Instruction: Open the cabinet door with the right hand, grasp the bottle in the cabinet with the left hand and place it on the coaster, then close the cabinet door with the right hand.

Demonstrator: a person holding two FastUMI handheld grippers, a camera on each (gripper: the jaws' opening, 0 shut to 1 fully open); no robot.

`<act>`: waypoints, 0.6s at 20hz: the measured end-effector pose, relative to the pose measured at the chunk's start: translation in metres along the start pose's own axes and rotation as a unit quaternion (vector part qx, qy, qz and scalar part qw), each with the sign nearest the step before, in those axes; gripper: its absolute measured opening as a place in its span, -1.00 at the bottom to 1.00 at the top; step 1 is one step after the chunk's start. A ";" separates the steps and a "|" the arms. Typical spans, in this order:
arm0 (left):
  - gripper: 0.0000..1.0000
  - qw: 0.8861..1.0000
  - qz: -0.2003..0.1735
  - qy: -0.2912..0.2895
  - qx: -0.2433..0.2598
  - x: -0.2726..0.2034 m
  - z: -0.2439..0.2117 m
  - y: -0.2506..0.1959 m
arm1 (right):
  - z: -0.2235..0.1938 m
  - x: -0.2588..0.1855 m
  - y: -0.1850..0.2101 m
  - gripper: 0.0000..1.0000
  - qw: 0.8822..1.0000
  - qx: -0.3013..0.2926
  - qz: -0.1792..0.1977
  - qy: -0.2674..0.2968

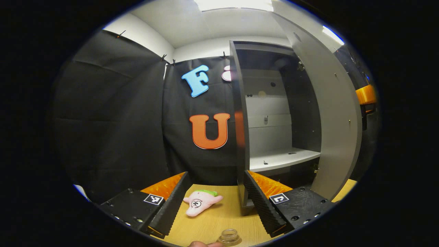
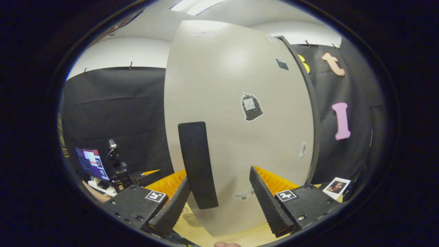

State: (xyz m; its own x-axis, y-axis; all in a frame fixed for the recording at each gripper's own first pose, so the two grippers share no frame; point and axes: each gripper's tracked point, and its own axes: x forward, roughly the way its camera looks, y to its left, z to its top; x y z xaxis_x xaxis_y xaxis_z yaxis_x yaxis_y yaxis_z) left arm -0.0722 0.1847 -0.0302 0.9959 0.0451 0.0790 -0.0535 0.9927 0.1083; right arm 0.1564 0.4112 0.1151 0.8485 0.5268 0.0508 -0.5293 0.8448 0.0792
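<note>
Left gripper view: left gripper (image 1: 217, 200), fingers spread wide, nothing between them, hovering above the wooden bench (image 1: 219, 219). Cabinet (image 1: 274, 113) straight ahead and slightly right of the fingers; door (image 1: 334, 116) swung open at the far right. Interior: white shelf (image 1: 283, 158) above and beyond the right finger, bare where visible. Small clear glass bottle (image 1: 229, 237) on the bench, below and nearer than the fingertips, slightly right of centre, at the lower edge; a fingertip of a hand (image 1: 202, 244) just left of it. Pink plush toy (image 1: 200, 201) lying on the bench between the two fingers, nearer the left one.

Right gripper view: right gripper (image 2: 219, 192), fingers spread, facing the outer face of the open door (image 2: 240, 103). Dark vertical handle (image 2: 198, 164) between the fingers, close beside the left one; contact cannot be told. Monitor (image 2: 91, 164) far left.
</note>
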 end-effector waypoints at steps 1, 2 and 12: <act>0.92 1.000 0.000 0.002 -0.004 -0.001 -0.003 0.007 | -0.001 0.007 0.002 1.00 1.000 -0.001 0.000 -0.003; 0.92 1.000 0.001 0.004 -0.010 -0.001 -0.005 0.014 | -0.001 0.014 0.004 0.99 1.000 -0.003 0.002 -0.005; 0.93 0.997 0.067 0.042 -0.018 -0.038 -0.028 0.048 | -0.016 0.059 0.016 0.99 0.997 0.018 0.066 0.024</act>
State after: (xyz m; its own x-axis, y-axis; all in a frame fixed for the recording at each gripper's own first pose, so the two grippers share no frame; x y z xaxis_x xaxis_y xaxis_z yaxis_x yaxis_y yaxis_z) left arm -0.1110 0.2339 -0.0553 0.9828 0.1846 0.0068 -0.1847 0.9805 0.0671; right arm 0.1980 0.4577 0.1038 0.7696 0.6383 0.0164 -0.6358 0.7638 0.1113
